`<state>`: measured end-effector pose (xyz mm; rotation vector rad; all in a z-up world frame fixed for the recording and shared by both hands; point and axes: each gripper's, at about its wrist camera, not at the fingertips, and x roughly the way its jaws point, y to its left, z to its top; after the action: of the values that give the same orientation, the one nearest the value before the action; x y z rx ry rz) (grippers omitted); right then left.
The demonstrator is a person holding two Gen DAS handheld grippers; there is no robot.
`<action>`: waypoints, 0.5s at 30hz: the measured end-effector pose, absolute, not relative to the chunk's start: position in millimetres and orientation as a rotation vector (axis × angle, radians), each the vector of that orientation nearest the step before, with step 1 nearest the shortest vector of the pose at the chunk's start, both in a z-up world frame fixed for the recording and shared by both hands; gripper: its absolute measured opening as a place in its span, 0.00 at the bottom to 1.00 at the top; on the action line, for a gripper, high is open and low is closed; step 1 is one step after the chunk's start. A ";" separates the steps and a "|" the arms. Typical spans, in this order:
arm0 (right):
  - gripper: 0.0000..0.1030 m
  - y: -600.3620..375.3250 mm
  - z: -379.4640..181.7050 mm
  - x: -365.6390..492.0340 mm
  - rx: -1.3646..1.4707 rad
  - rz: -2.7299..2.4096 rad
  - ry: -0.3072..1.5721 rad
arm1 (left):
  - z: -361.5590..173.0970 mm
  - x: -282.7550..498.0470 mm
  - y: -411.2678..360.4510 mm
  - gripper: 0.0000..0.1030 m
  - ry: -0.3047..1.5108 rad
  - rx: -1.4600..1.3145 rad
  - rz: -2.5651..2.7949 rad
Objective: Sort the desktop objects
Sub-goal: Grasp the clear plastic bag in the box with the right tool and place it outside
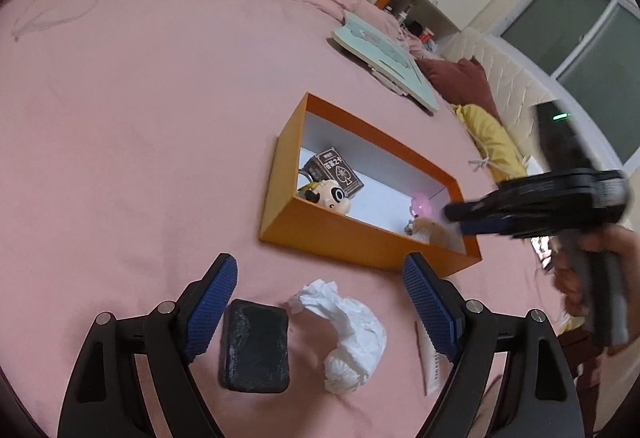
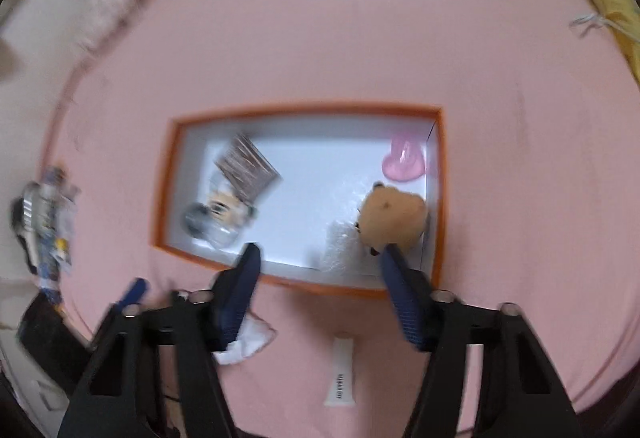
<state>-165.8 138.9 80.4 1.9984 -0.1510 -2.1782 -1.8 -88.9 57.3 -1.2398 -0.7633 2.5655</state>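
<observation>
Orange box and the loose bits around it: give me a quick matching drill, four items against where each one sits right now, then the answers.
Items:
1. card pack
2. pink heart
3. crumpled tissue
4. black phone

Places:
A. on the pink sheet, between the left gripper fingers, right of centre
B. inside the orange box, at the end with the panda figure
C. on the pink sheet, beside the left gripper's left finger
D. inside the orange box, at the end with the brown plush

Pairs: 1-B, 2-D, 3-A, 4-C
</observation>
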 end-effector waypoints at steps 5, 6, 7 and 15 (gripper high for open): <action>0.42 127.7 35.1 -181.7 2.224 -2.029 -0.145 | 56.1 -2.3 -95.9 0.82 -0.875 -1.205 2.522; 0.42 125.4 29.7 -181.8 2.240 -2.011 -0.156 | 55.2 -3.0 -96.1 0.82 -0.889 -1.207 2.512; 0.42 123.2 24.7 -182.2 2.252 -1.999 -0.163 | 54.1 -3.7 -96.1 0.82 -0.902 -1.209 2.501; 0.27 110.6 10.8 -182.9 2.258 -2.109 0.012 | 52.3 -7.5 -93.4 0.82 -0.908 -1.204 2.496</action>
<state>-182.9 110.6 10.8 2.2582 0.0117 -2.1090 -7.5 -93.4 52.3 -1.2040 -0.9083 2.4957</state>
